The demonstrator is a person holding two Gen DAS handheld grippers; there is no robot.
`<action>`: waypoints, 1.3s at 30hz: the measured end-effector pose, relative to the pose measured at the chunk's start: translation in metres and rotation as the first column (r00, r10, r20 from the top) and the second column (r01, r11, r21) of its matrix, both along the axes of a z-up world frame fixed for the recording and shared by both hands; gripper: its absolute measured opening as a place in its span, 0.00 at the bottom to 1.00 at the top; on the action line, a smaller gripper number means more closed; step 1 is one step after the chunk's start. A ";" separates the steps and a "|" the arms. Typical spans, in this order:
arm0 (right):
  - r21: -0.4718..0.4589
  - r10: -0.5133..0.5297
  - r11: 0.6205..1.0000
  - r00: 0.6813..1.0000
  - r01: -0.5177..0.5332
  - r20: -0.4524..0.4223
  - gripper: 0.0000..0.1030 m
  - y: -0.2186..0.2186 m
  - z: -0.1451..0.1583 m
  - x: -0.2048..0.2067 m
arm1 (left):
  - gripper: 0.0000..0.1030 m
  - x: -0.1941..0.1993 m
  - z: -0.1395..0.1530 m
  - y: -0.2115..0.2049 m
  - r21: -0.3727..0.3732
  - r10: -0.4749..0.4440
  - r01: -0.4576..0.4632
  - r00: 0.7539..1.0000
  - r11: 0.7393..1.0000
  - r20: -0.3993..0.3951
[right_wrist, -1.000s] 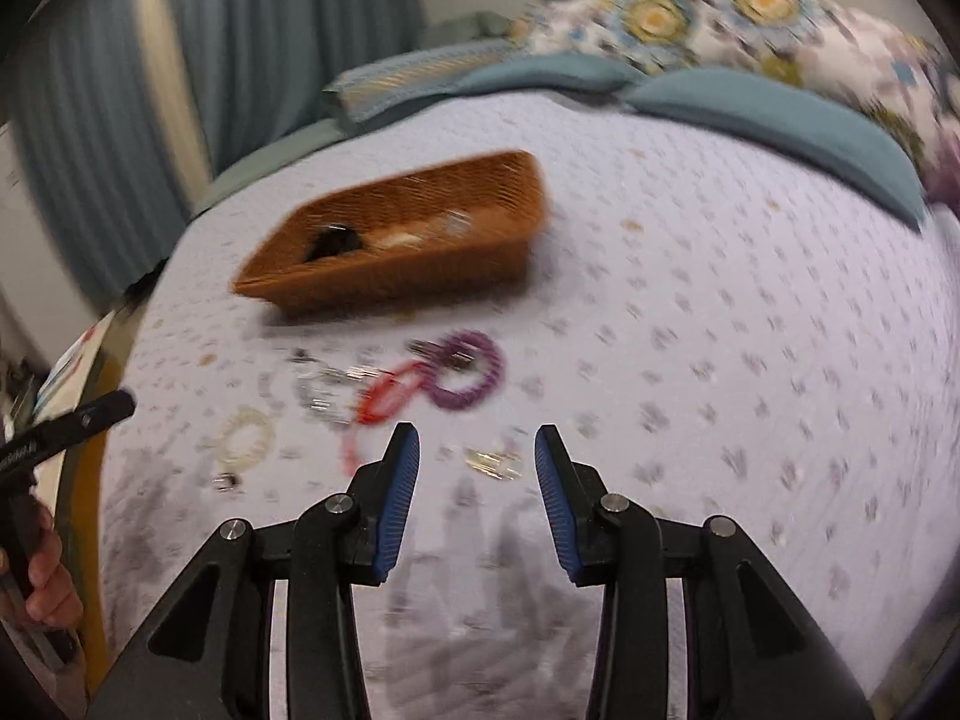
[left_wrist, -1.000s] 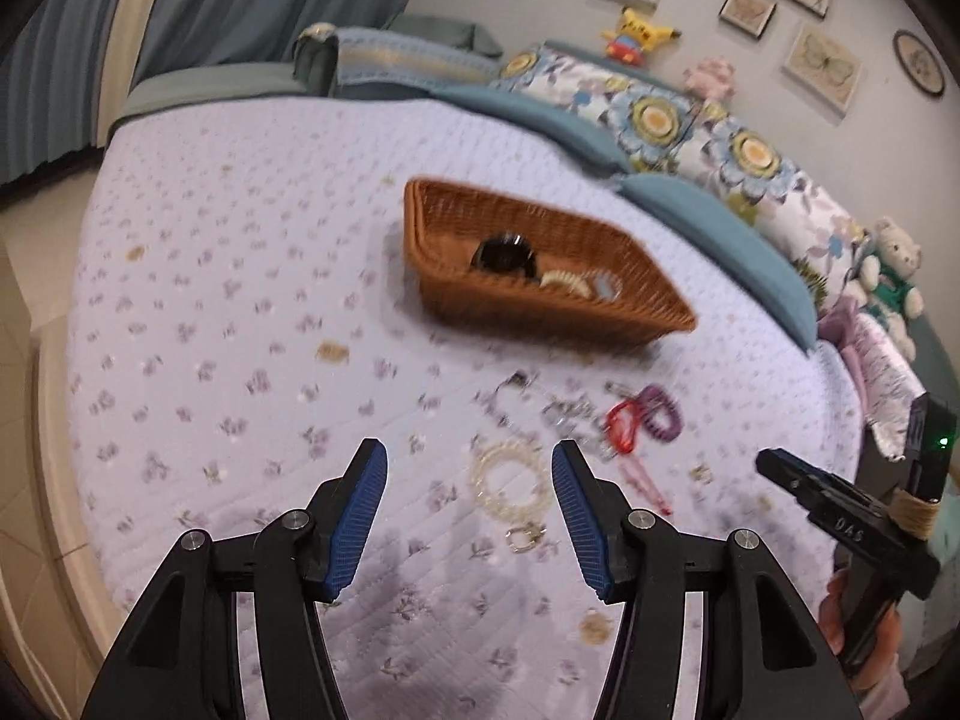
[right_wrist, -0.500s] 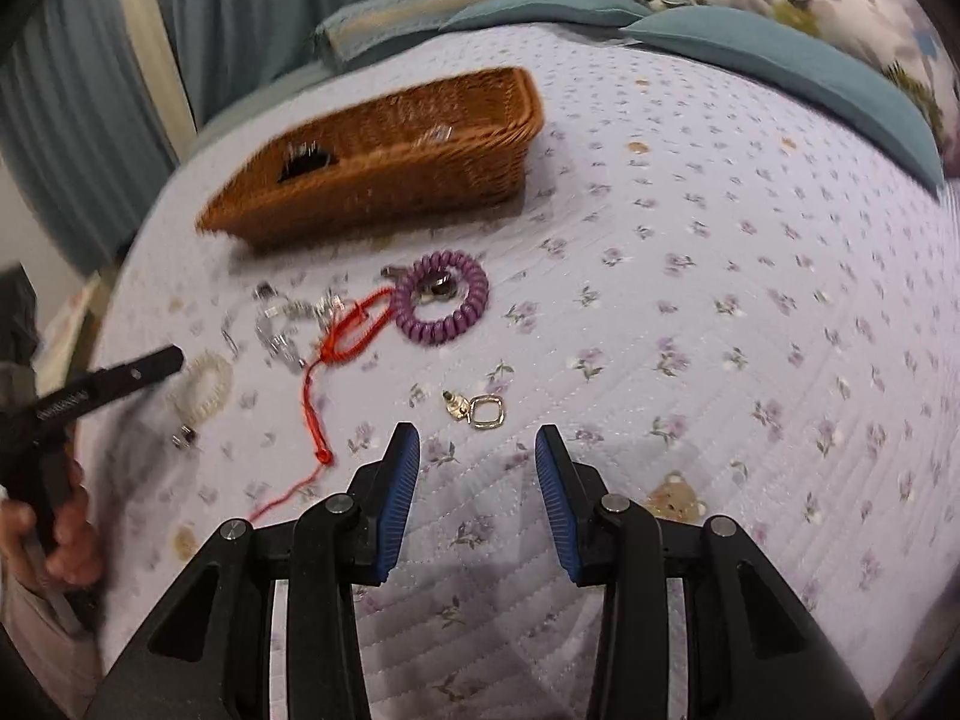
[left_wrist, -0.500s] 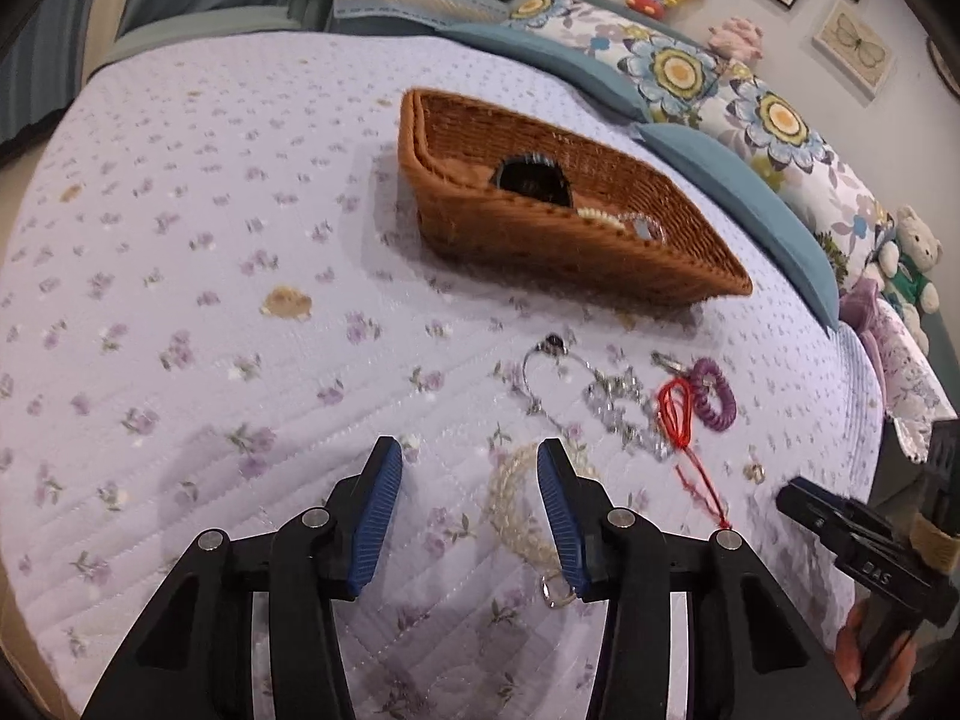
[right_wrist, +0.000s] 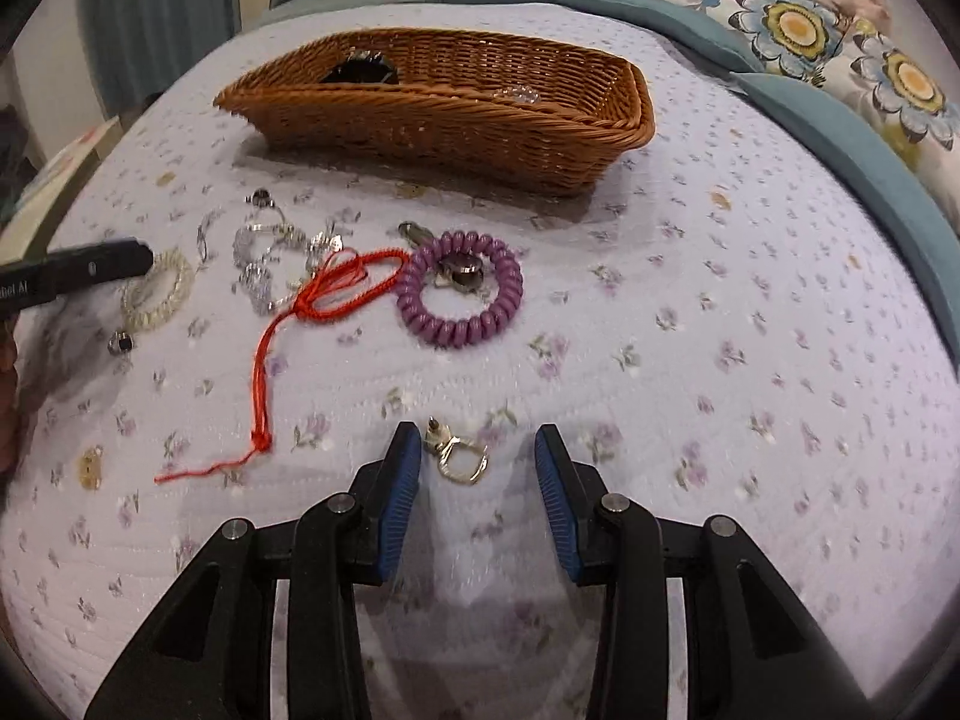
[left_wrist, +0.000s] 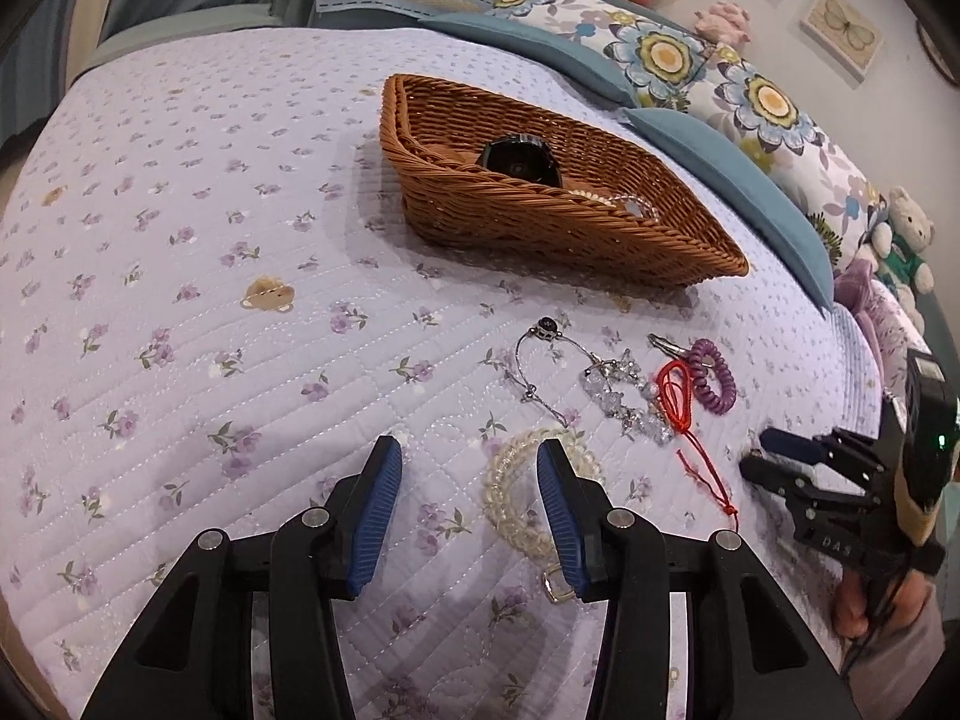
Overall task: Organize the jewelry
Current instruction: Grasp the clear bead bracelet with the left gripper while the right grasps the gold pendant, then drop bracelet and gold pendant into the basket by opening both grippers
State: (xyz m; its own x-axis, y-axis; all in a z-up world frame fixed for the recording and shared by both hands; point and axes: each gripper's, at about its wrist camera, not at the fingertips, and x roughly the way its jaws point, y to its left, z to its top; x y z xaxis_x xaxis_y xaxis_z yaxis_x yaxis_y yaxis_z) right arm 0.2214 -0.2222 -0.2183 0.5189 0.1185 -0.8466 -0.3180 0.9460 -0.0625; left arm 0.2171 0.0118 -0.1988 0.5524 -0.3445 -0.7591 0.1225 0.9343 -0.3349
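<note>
1. The left gripper (left_wrist: 465,468) hovered low over the lilac quilted bedspread with small purple flowers (left_wrist: 180,276), its blue-padded fingers (left_wrist: 378,498) spread apart and holding nothing.
2. A pale cream beaded bracelet (left_wrist: 516,492) lay on the bedspread at the tip of that gripper's right finger, which overlapped part of the ring of beads in the left wrist view; whether they touched could not be told.
3. The right gripper (right_wrist: 474,462) was also spread wide with nothing held, and a small gold-toned metal clasp ring (right_wrist: 459,459) lay on the bedspread between its blue fingertips (right_wrist: 399,480), closer to the left one.
4. Ahead of it lay a purple spiral coil bracelet (right_wrist: 462,297), with a red braided cord bracelet (right_wrist: 336,288) touching it on the left, the cord's tail running back towards the gripper.
5. Further left a clear crystal bead bracelet (right_wrist: 264,270) and a thin silver chain (left_wrist: 534,360) sat tangled close together.
6. A brown woven wicker basket (right_wrist: 444,114) stood beyond the loose pieces, holding a black bangle-like item (left_wrist: 519,159) and a pale beaded piece (left_wrist: 624,202).
</note>
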 end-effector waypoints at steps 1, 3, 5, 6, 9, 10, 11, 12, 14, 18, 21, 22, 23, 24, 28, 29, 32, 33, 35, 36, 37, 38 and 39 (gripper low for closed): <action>0.013 0.001 1.000 1.000 -0.001 0.002 0.39 -0.002 0.000 0.001 | 0.47 0.000 0.000 -0.001 0.004 -0.002 0.002 1.000 1.000 0.000; 0.022 0.009 1.000 1.000 -0.009 0.008 0.30 -0.001 0.000 0.002 | 0.47 0.001 0.000 -0.003 0.012 -0.005 0.005 1.000 1.000 0.001; 0.014 0.023 1.000 1.000 -0.023 0.017 0.23 0.003 0.000 0.000 | 0.47 0.001 0.000 -0.005 0.027 -0.009 0.009 1.000 1.000 0.003; 0.006 0.030 1.000 0.999 -0.030 0.022 0.19 0.006 0.000 -0.001 | 0.47 0.001 0.000 -0.007 0.039 -0.011 0.010 1.000 0.999 0.004; -0.018 0.048 0.999 0.998 -0.048 0.034 0.19 0.014 -0.001 -0.002 | 0.47 0.001 0.000 -0.011 0.071 -0.016 0.016 1.000 0.997 0.009; -0.018 0.053 0.998 0.998 -0.053 0.037 0.19 0.015 -0.001 -0.003 | 0.47 0.001 0.001 -0.013 0.083 -0.019 0.018 1.000 0.996 0.011; -0.013 0.058 0.998 0.997 -0.058 0.041 0.19 0.016 0.000 -0.003 | 0.44 0.001 0.001 -0.014 0.092 -0.020 0.019 1.000 0.996 0.013; -0.007 0.060 0.998 0.997 -0.060 0.044 0.19 0.016 0.000 -0.004 | 0.38 0.001 0.000 -0.015 0.102 -0.023 0.021 1.000 0.995 0.014; 0.009 0.054 0.998 0.997 -0.055 0.050 0.18 0.015 0.002 -0.005 | 0.11 0.002 -0.001 -0.019 0.107 -0.041 0.040 0.999 0.993 0.006; 0.054 0.042 0.997 0.997 -0.046 0.066 0.18 0.011 0.009 -0.011 | 0.10 -0.001 0.000 -0.022 0.098 -0.069 0.068 0.998 0.993 0.010; 0.092 0.033 0.995 0.996 -0.041 0.082 0.18 0.009 0.016 -0.017 | 0.09 -0.002 0.004 -0.019 0.076 -0.073 0.071 0.997 0.995 0.017; 0.103 0.031 0.994 0.996 -0.040 0.088 0.18 0.008 0.019 -0.019 | 0.09 -0.003 0.007 -0.017 0.061 -0.068 0.066 0.997 0.996 0.025; 0.117 0.030 0.992 0.996 -0.041 0.090 0.18 0.007 0.022 -0.022 | 0.09 -0.005 0.009 -0.015 0.050 -0.064 0.062 0.997 0.997 0.031; 0.127 0.031 0.991 0.995 -0.042 0.091 0.18 0.007 0.024 -0.023 | 0.09 -0.007 0.013 -0.013 0.033 -0.060 0.058 0.997 0.998 0.040; 0.138 0.031 0.989 0.993 -0.046 0.114 0.18 0.009 0.035 -0.033 | 0.09 -0.015 0.031 -0.004 -0.017 -0.052 0.053 0.996 0.998 0.077; 0.145 0.032 0.988 0.992 -0.050 0.120 0.18 0.010 0.039 -0.035 | 0.09 -0.016 0.037 -0.003 -0.022 -0.050 0.052 0.995 0.998 0.089; 0.146 0.037 0.988 0.989 -0.059 0.146 0.18 0.013 0.052 -0.035 | 0.09 -0.017 0.057 -0.003 -0.026 -0.051 0.055 0.990 0.998 0.128; 0.145 0.038 0.987 0.987 -0.061 0.155 0.18 0.014 0.056 -0.033 | 0.09 -0.016 0.065 -0.003 -0.025 -0.052 0.057 0.988 0.998 0.143; 0.154 0.040 0.986 0.983 -0.068 0.177 0.18 0.016 0.068 -0.027 | 0.09 -0.011 0.081 -0.003 -0.028 -0.054 0.060 0.983 0.998 0.176; 0.161 0.040 0.984 0.981 -0.071 0.192 0.18 0.016 0.076 -0.022 | 0.09 -0.009 0.087 -0.003 -0.030 -0.055 0.061 0.980 0.998 0.190; 0.167 0.037 0.983 0.978 -0.073 0.206 0.18 0.017 0.084 -0.015 | 0.09 -0.005 0.096 -0.003 -0.032 -0.054 0.062 0.977 0.998 0.208; 0.173 0.034 0.982 0.975 -0.073 0.220 0.18 0.018 0.092 -0.008 | 0.09 -0.002 0.102 -0.003 -0.034 -0.054 0.063 0.974 0.997 0.220; 0.179 0.029 0.981 0.973 -0.072 0.230 0.18 0.018 0.098 -0.001 | 0.09 0.004 0.110 -0.005 -0.033 -0.055 0.064 0.971 0.997 0.235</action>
State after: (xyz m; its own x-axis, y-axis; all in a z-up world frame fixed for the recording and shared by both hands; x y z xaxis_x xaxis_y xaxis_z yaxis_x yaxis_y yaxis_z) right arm 0.2204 -0.2043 -0.1198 0.6829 0.2933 -0.6691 -0.3638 0.9308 0.0368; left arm 0.2212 0.0068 -0.0889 0.6904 -0.4093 -0.5965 0.2566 0.9095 -0.3271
